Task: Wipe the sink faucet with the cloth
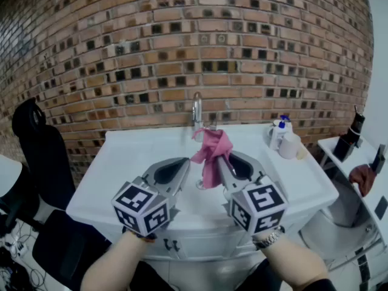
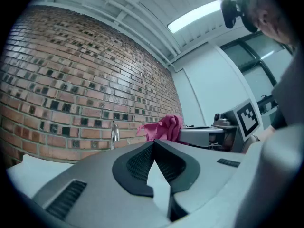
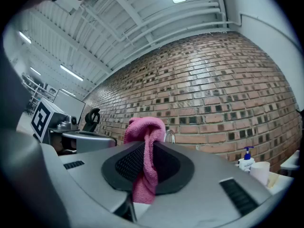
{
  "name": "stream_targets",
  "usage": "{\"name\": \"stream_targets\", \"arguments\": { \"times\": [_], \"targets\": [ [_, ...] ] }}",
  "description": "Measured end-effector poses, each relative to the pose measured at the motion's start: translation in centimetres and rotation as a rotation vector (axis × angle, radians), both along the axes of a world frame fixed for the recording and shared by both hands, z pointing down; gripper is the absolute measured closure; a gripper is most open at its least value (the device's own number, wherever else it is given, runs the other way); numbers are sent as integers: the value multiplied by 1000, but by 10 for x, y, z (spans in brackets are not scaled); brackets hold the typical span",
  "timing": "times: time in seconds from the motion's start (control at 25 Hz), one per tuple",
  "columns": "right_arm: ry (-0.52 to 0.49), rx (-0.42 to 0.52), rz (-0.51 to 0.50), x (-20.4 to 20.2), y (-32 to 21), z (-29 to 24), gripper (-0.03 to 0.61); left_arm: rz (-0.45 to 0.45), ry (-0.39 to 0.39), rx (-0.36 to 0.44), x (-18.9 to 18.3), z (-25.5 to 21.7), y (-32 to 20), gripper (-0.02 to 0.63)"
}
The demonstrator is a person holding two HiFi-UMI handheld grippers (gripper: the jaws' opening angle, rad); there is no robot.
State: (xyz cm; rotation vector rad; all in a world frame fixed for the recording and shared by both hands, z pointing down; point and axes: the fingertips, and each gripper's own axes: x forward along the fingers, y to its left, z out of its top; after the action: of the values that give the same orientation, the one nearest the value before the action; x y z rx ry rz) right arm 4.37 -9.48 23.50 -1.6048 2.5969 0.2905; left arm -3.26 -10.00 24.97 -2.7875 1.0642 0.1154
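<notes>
1. We look down on a white vanity counter (image 1: pixel 115 156) that stands against a brick wall (image 1: pixel 182 41). A chrome faucet (image 1: pixel 197 111) rises upright at the middle of the counter's back edge.
2. The left gripper (image 1: pixel 185 161) is held over the front of the counter, pointing toward the wall and roughly level. In its own view we see its two dark pads meeting at the tips, with nothing caught between them.
3. The right gripper (image 1: pixel 222 157) is held just beside the left one, pointing the same way. Its jaws are clamped on a pink cloth (image 1: pixel 212 153).
4. In the right gripper view the cloth is pinched between the dark pads. It is bunched up above the tips, and a twisted tail hangs down below them.
5. In the head view the cloth hangs in front of the faucet's base, between the tips of the two grippers. The right gripper view shows the faucet's curved top just behind the cloth, to its right. We cannot tell whether cloth and faucet touch.
6. Each gripper carries a cube with black and white square markers at its rear, close to the person's wrists, which enter from the bottom edge.
7. Near the counter's right back corner stand a soap bottle (image 1: pixel 279 132) with a blue pump and a white cup (image 1: pixel 290 145), close together.
8. A black chair (image 1: pixel 42 156) stands on the floor to the left of the counter.
</notes>
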Motion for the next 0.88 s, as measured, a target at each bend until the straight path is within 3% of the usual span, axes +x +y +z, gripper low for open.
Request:
{"name": "stream_targets", "arguments": {
  "times": [0.88],
  "targets": [
    [25,54,6,1,-95,-35,526,-24,-23,72,1,-34,-80,609]
  ]
}}
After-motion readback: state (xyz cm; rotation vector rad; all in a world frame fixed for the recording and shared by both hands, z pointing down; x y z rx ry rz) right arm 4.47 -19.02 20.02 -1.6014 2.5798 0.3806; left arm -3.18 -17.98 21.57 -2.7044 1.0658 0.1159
